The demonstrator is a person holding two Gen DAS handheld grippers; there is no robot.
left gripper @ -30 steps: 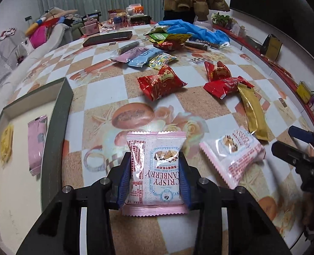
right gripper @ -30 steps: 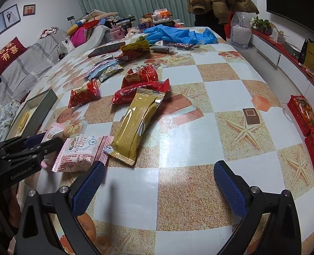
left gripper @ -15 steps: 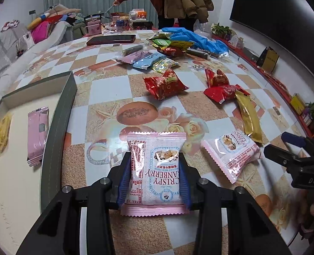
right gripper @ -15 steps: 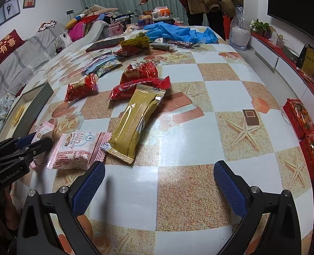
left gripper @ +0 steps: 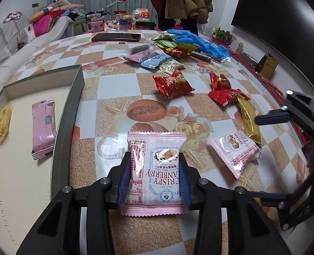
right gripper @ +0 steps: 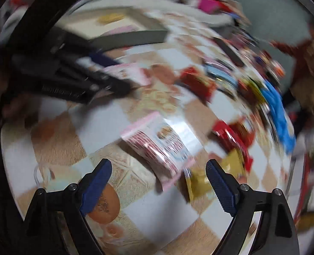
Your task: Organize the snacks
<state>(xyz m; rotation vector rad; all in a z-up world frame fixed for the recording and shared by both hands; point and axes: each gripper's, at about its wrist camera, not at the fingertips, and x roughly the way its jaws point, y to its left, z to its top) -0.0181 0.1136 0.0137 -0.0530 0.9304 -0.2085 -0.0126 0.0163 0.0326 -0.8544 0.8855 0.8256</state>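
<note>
My left gripper (left gripper: 154, 180) is shut on a pink cranberry snack packet (left gripper: 154, 167) and holds it just above the table, right of the grey box (left gripper: 67, 116). The box holds a pink bar (left gripper: 43, 125) and a yellow bar (left gripper: 1, 125). A second pink cranberry packet (left gripper: 235, 150) lies on the table to the right. My right gripper (right gripper: 157, 178) is open and empty, with that second packet (right gripper: 159, 144) just ahead of its jaws; its view is blurred by motion. It shows at the right edge of the left wrist view (left gripper: 284, 116).
Red packets (left gripper: 171, 84), a gold bar (left gripper: 248, 119), blue and pink bars (left gripper: 154, 60) and blue gloves (left gripper: 201, 42) lie farther back on the checkered table (left gripper: 114, 89). A person (left gripper: 178, 2) stands at the far end. The table's right edge is close.
My right gripper has swung left and turned toward the second cranberry packet, blurring its view. My left gripper has held its packet and shifted slightly toward the box.
</note>
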